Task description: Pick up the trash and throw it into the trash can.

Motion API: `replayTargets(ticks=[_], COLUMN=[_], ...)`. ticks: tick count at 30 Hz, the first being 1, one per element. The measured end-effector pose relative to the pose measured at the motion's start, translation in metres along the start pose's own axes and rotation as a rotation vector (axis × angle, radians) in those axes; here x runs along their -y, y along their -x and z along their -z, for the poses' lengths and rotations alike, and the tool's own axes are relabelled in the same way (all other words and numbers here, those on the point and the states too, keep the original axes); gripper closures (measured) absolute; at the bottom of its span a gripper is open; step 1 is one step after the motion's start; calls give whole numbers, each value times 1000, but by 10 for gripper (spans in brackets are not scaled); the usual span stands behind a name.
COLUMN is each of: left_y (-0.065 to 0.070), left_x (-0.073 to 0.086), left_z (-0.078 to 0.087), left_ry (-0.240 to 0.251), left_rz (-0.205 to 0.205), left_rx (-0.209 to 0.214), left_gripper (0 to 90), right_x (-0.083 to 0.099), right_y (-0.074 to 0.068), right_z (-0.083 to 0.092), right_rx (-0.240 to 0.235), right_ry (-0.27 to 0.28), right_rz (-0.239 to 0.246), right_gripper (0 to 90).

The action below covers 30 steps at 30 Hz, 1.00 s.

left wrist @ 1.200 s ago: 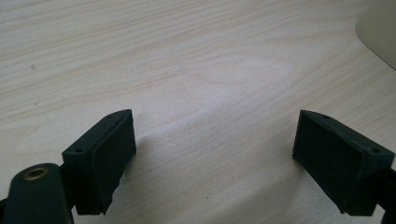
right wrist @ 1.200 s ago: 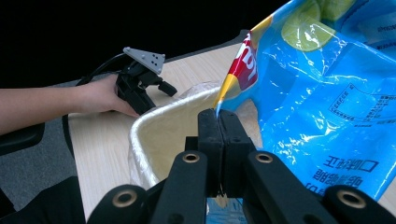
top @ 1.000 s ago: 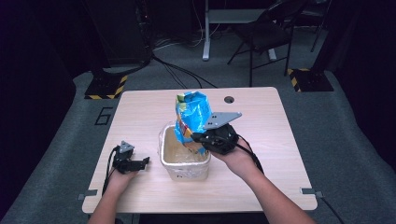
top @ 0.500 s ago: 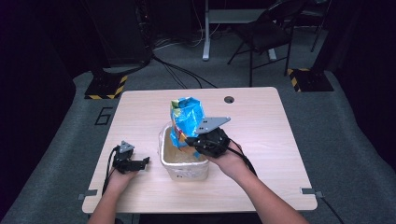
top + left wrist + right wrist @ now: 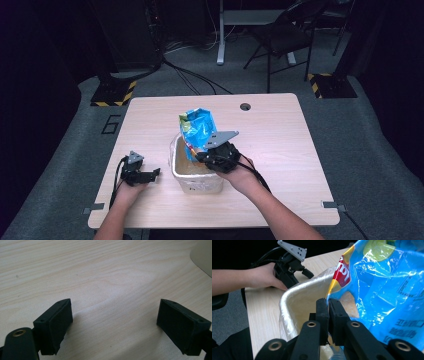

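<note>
Two grippers share our table: over the last second the right gripper (image 5: 200, 156) sinks toward the white lined bin (image 5: 186, 181), carrying the blue chip bag (image 5: 197, 131) down with it, so we judge the bag is on its way into the bin. Its fingers (image 5: 322, 311) pinch the bag's edge, nearly together, the bag rising just beyond them over the bin's rim. Our right wrist angles down across the bin. Left gripper (image 5: 150, 175) rests level on the tabletop (image 5: 280, 125), fingers (image 5: 58, 320) wide apart on nothing.
</note>
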<state>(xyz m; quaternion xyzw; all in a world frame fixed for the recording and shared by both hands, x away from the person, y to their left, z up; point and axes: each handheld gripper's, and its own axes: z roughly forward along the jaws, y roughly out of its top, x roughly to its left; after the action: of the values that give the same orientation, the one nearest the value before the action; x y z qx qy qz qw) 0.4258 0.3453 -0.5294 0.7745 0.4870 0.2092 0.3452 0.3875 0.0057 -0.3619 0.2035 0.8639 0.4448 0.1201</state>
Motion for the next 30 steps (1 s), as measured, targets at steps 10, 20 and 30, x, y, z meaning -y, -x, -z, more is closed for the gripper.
replayTargets(ticks=[10,20,30], left_y=[0,0,0], left_x=[0,0,0], left_z=[0,0,0], left_ry=[1,-1,-2], left_rz=[2,0,0], left_rx=[0,0,0], left_gripper=[130,130,130], right_x=[11,12,25], right_y=[0,-3,10], right_z=[-14,-3,28], right_rx=[-19,-7,64], right_ry=[-43,-6,25], right_rz=[-38,-47,-72], right_gripper=[724,598,567])
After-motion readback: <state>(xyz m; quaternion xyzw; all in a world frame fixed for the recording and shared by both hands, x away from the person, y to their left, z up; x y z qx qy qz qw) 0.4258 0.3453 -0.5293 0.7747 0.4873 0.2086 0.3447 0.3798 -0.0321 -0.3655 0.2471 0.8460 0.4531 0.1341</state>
